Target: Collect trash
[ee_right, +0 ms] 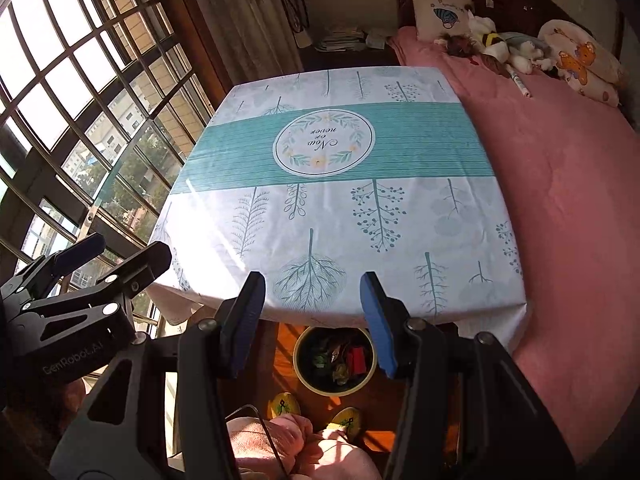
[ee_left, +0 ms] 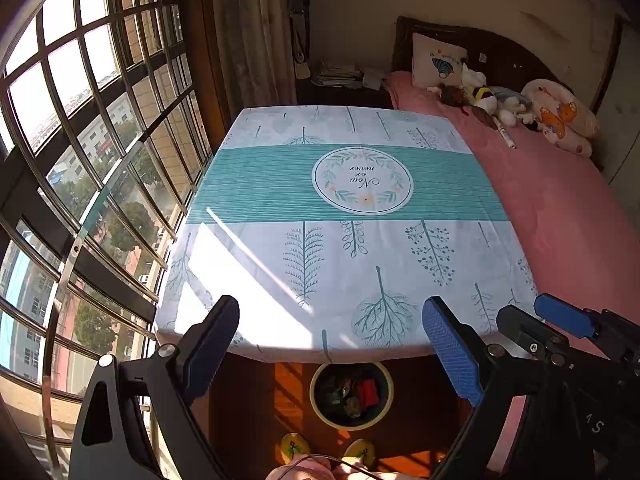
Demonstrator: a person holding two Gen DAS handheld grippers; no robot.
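Trash point(ee_left: 352, 394) sits in the round bin point(ee_left: 320, 408) on the floor below the table's near edge, seen from the left wrist: wrappers and a red piece heaped inside. The left gripper point(ee_left: 332, 344) hangs above it, jaws spread wide with nothing between them. The tablecloth point(ee_left: 340, 248) shows no litter at all, so the collecting looks finished or nearly so. The right gripper point(ee_left: 536, 320) pokes in at the right edge.

From the right wrist, the same bin point(ee_right: 308, 380) lies just beyond the right gripper point(ee_right: 312, 320), whose jaws stand apart and empty. Trash point(ee_right: 344, 360) fills the bin's bottom. The left gripper point(ee_right: 92, 256) sits at the left, near the window point(ee_right: 80, 100). A bed point(ee_right: 560, 200) with soft toys point(ee_right: 500, 48) and a pen point(ee_right: 520, 84) borders the table; slippers point(ee_right: 284, 404) stand beside the bin. Nothing blocks either gripper.
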